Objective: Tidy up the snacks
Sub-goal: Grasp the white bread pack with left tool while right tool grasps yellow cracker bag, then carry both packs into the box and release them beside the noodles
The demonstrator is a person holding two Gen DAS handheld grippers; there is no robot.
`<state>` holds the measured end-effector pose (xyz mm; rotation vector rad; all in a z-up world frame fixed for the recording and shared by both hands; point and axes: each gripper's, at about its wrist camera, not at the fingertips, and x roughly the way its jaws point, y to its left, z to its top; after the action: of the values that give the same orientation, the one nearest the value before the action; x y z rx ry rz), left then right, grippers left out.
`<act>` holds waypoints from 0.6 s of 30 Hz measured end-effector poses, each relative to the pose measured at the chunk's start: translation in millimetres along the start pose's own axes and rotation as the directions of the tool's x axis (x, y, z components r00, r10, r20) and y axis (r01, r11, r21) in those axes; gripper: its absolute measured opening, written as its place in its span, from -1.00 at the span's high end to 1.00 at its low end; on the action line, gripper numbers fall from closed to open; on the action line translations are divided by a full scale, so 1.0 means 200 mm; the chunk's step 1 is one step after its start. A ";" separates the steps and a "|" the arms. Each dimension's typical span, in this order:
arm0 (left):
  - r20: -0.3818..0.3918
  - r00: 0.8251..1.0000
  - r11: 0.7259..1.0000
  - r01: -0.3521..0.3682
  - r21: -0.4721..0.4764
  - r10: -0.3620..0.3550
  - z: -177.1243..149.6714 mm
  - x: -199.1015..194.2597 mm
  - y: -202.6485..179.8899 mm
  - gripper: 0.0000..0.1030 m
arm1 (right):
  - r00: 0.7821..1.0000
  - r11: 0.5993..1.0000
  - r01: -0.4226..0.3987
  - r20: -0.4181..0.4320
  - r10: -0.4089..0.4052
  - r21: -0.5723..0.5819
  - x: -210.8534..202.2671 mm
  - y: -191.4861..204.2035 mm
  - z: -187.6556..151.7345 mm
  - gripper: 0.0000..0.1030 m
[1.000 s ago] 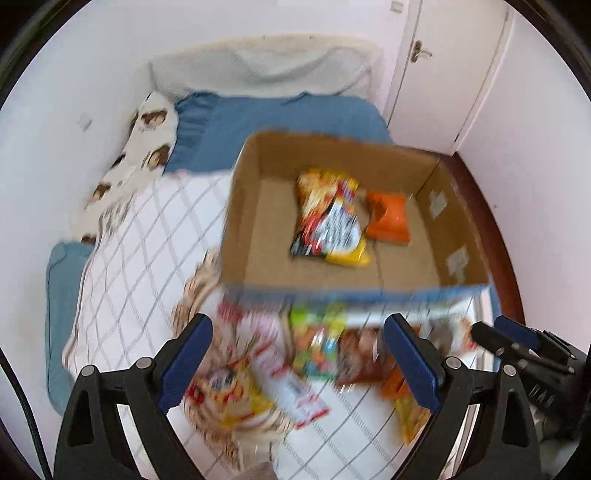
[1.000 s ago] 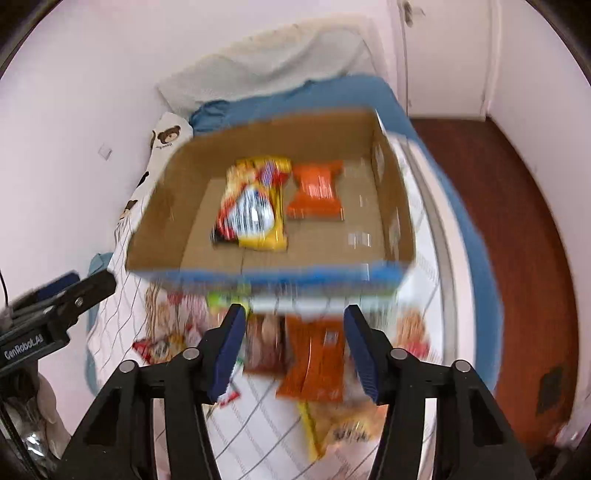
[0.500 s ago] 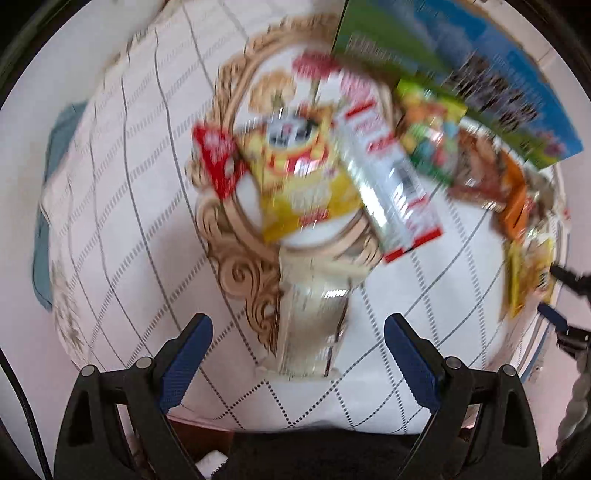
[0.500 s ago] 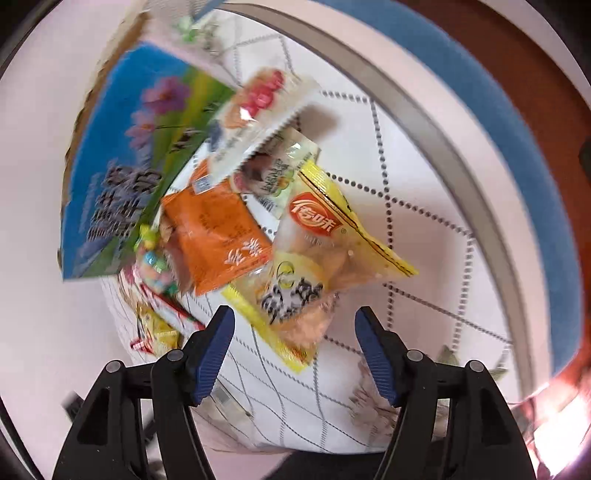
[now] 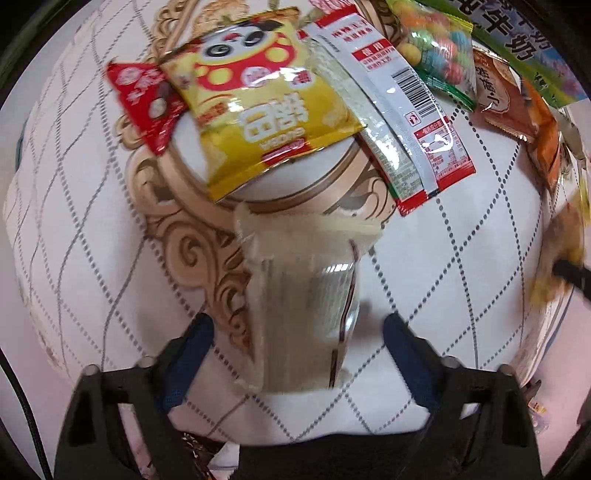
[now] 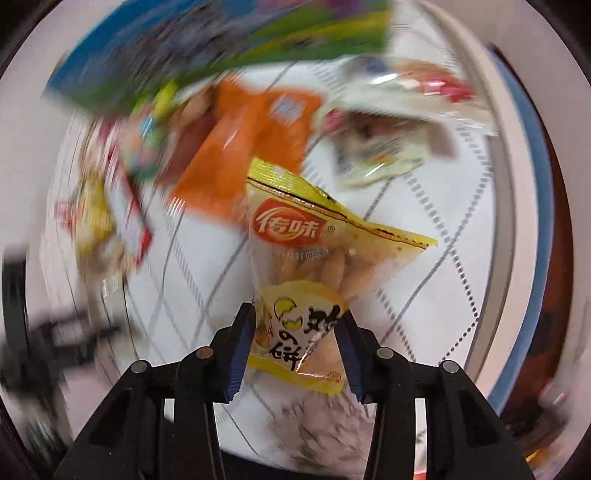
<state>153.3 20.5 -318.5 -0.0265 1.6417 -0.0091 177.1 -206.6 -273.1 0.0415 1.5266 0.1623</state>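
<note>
Snack packets lie in a pile on a white quilted bed cover (image 5: 461, 258). My left gripper (image 5: 297, 350) points down over a pale see-through packet (image 5: 303, 295). The packet lies between the fingers, whose jaws are closing with a gap still on each side. Beyond it lie a yellow panda packet (image 5: 258, 110), a small red packet (image 5: 144, 99) and a long white and red packet (image 5: 399, 107). My right gripper (image 6: 295, 343) is closing, and its pads pinch the lower end of a yellow cracker packet (image 6: 314, 251). An orange packet (image 6: 251, 140) lies behind it.
The printed green and blue side of the cardboard box (image 5: 517, 33) stands at the far edge of the pile. A bag of coloured candies (image 5: 436, 48) and a brown packet (image 5: 506, 99) lie against it. A clear packet (image 6: 388, 147) lies right of the orange one.
Both grippers dropped from a view into the open box to just above the bed cover. The left jaws narrowed around the pale packet. The right jaws closed onto the yellow cracker packet.
</note>
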 end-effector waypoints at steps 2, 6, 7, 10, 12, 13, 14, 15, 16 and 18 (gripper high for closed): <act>-0.002 1.000 1.000 -0.017 0.003 0.017 0.01 0.03 -0.02 -0.08 | 1.000 1.000 0.001 -0.024 -0.002 -0.030 0.01 0.02 -0.04 0.13; 0.010 0.999 0.999 0.032 -0.003 -0.032 0.03 0.03 -0.11 -0.08 | 0.999 0.998 -0.031 -0.012 0.032 0.045 0.03 -0.04 -0.07 0.11; -0.004 0.998 0.998 0.057 -0.007 -0.057 0.04 0.04 -0.13 -0.08 | 0.999 0.997 -0.037 -0.004 0.037 0.069 0.03 -0.06 -0.07 0.09; -0.028 0.996 0.996 0.086 -0.039 -0.087 0.07 0.09 -0.16 -0.12 | 0.998 0.991 -0.034 0.051 0.028 0.127 0.01 -0.10 -0.10 0.00; -0.040 0.995 0.996 0.087 -0.036 -0.088 0.09 0.13 -0.16 -0.13 | 0.996 0.986 -0.040 0.081 0.027 0.164 0.00 -0.11 -0.10 -0.03; -0.043 0.995 0.996 0.085 -0.032 -0.086 0.10 0.14 -0.16 -0.13 | 0.996 0.983 -0.043 0.088 0.028 0.178 0.02 -0.14 -0.09 -0.03; -0.044 0.995 0.996 0.085 -0.029 -0.086 0.11 0.15 -0.16 -0.13 | 0.995 0.980 -0.046 0.097 0.028 0.193 0.02 -0.15 -0.09 -0.03; -0.042 0.995 0.996 0.085 -0.030 -0.086 0.10 0.15 -0.17 -0.13 | 0.994 0.978 -0.048 0.104 0.027 0.202 0.04 -0.13 -0.08 -0.03; -0.039 0.996 0.996 0.083 -0.028 -0.084 0.10 0.15 -0.17 -0.13 | 0.994 0.977 -0.049 0.108 0.027 0.207 0.05 -0.13 -0.08 -0.03; -0.038 0.996 0.997 0.078 -0.022 -0.079 0.10 0.13 -0.15 -0.13 | 0.993 0.975 -0.052 0.113 0.028 0.217 0.06 -0.13 -0.08 -0.04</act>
<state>172.5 -10.2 -345.5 -0.1072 1.6788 -0.0529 164.5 -231.1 -288.2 0.2532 1.4293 0.0220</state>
